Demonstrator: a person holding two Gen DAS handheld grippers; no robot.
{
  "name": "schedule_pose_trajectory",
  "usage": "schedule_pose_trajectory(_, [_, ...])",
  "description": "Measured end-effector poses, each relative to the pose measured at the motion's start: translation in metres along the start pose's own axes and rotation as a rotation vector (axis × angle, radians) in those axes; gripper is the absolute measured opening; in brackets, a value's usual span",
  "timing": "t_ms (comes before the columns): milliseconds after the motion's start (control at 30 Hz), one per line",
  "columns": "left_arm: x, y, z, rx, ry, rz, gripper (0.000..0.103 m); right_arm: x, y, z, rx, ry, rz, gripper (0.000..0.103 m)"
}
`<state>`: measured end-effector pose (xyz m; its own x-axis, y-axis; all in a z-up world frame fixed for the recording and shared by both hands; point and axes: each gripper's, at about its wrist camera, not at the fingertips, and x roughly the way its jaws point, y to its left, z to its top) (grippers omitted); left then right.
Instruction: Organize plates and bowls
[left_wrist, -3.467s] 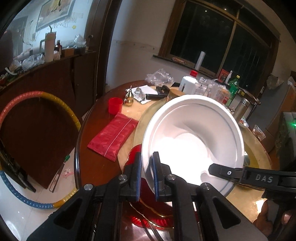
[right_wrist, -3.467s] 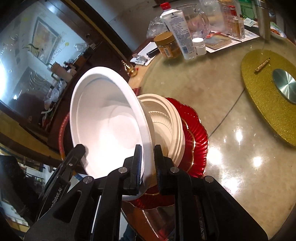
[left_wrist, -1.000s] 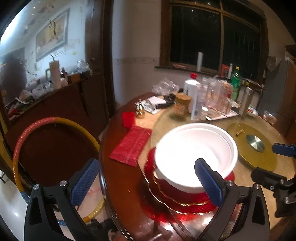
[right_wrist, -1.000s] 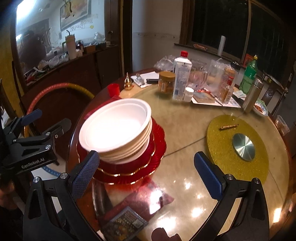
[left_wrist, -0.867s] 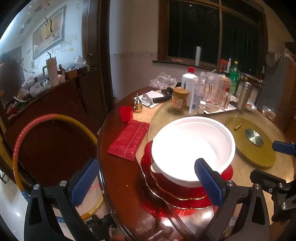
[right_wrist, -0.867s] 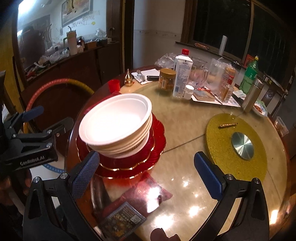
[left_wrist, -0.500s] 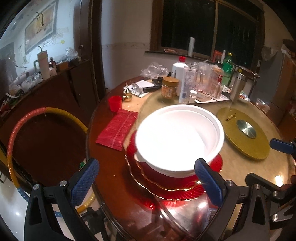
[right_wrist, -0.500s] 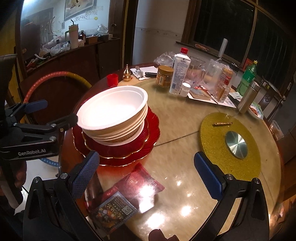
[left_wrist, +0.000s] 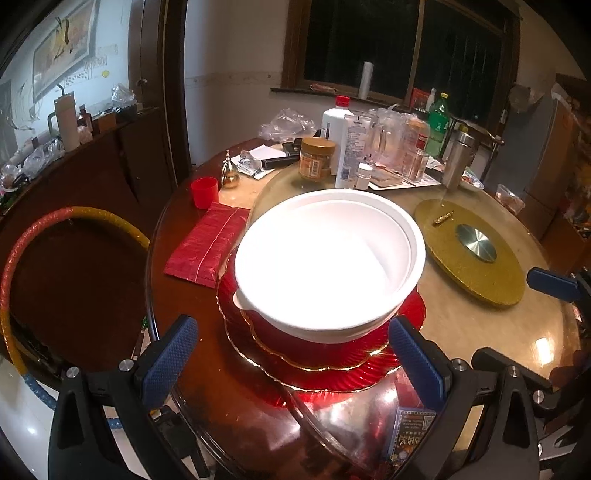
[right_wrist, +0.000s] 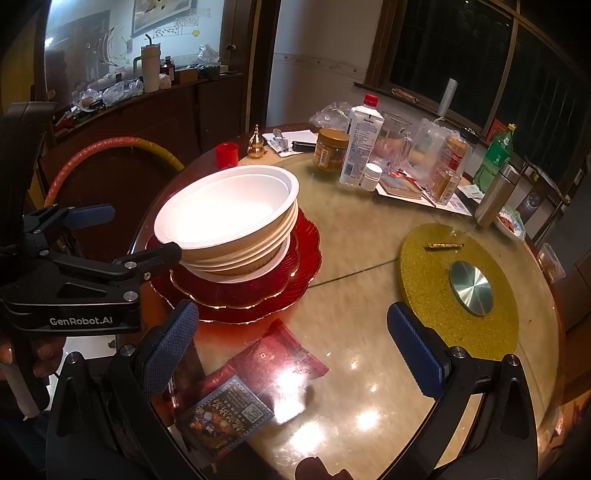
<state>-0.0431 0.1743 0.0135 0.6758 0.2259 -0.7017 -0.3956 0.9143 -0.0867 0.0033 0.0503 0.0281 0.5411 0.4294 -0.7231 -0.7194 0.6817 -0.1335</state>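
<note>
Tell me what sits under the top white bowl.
Under the top white bowl are nested cream bowls, then stacked red plates. Their insides are covered.

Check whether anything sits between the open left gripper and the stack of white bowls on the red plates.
Nothing visible does. The left gripper is open, facing the stack of white bowls on the red scalloped plates, with only plate rim between.

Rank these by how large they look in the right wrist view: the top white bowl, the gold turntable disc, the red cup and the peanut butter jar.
1. top white bowl
2. gold turntable disc, close behind; its nearness to the camera makes this order unsure
3. peanut butter jar
4. red cup, smallest
</note>
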Motion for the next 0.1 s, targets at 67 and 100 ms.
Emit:
schedule_pose_trajectory(67, [-0.001, -0.0001, 0.0005, -0.001, -0.004, 0.002, 0.103, 0.0, 0.0001, 0.0, 0.0, -0.001, -0.001, 0.103])
schedule_pose_trajectory(100, [-0.0008, -0.0006, 0.0007, 0.001, -0.004, 0.002, 0.103, -0.0004, -0.0001, 0.0001, 0.001, -0.001, -0.001, 0.103])
